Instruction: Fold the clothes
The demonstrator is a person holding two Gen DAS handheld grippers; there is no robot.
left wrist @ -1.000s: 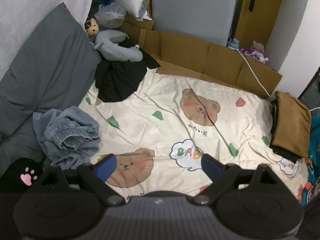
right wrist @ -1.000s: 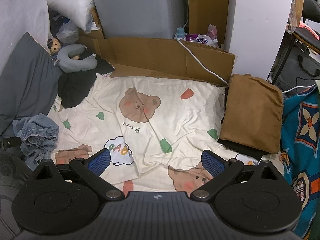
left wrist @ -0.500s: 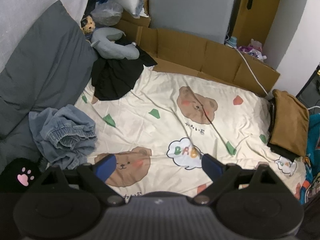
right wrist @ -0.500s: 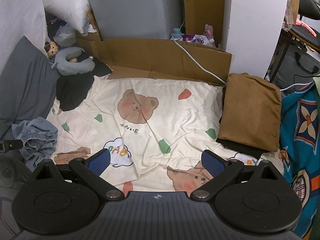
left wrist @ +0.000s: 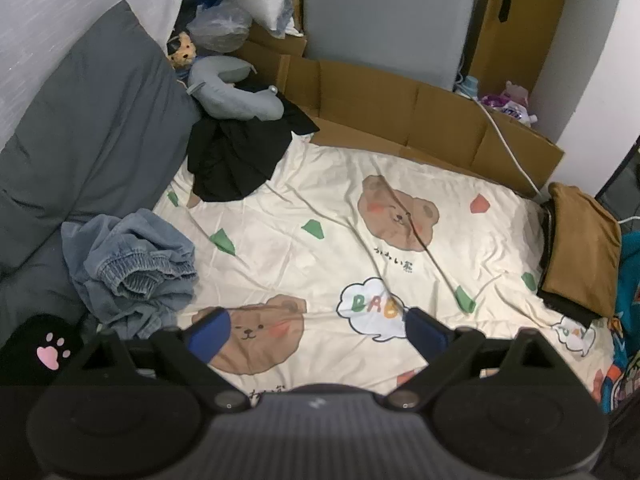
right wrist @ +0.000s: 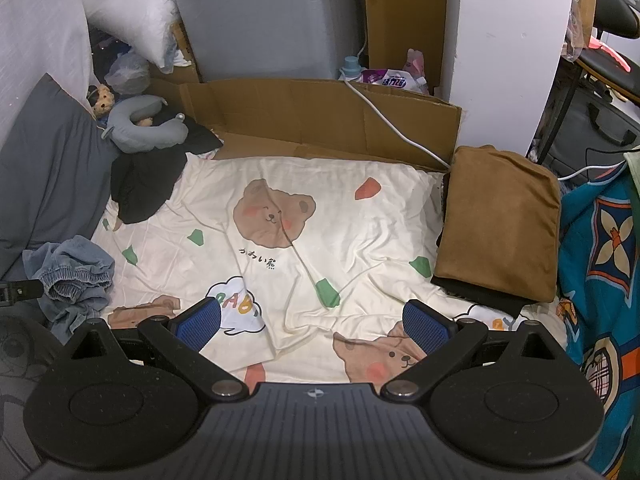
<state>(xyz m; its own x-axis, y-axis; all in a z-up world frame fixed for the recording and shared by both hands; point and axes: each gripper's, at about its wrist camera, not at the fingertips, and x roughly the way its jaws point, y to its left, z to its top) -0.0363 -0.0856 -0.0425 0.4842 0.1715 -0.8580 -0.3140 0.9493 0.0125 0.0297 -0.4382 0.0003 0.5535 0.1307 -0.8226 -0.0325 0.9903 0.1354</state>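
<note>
A crumpled pair of blue jeans (left wrist: 132,268) (right wrist: 72,276) lies at the left edge of the cream bear-print sheet (left wrist: 360,240) (right wrist: 304,240). A rumpled black garment (left wrist: 236,160) (right wrist: 144,184) sits at the far left corner. On the right edge rests a folded brown garment (left wrist: 580,248) (right wrist: 500,224) on top of a dark folded piece. My left gripper (left wrist: 316,330) hovers open above the sheet's near part, right of the jeans. My right gripper (right wrist: 312,322) is open too, over the sheet, left of the brown stack. Both hold nothing.
A grey pillow (left wrist: 80,132) lines the left side. A grey neck pillow (left wrist: 236,92) and a small plush toy (left wrist: 182,48) lie at the back. Flattened cardboard (left wrist: 400,112) and a white cable (right wrist: 392,124) border the far edge. A teal patterned blanket (right wrist: 600,264) lies right.
Both views have shifted only slightly over the bed. Both grippers stay open and the clothes have not moved.
</note>
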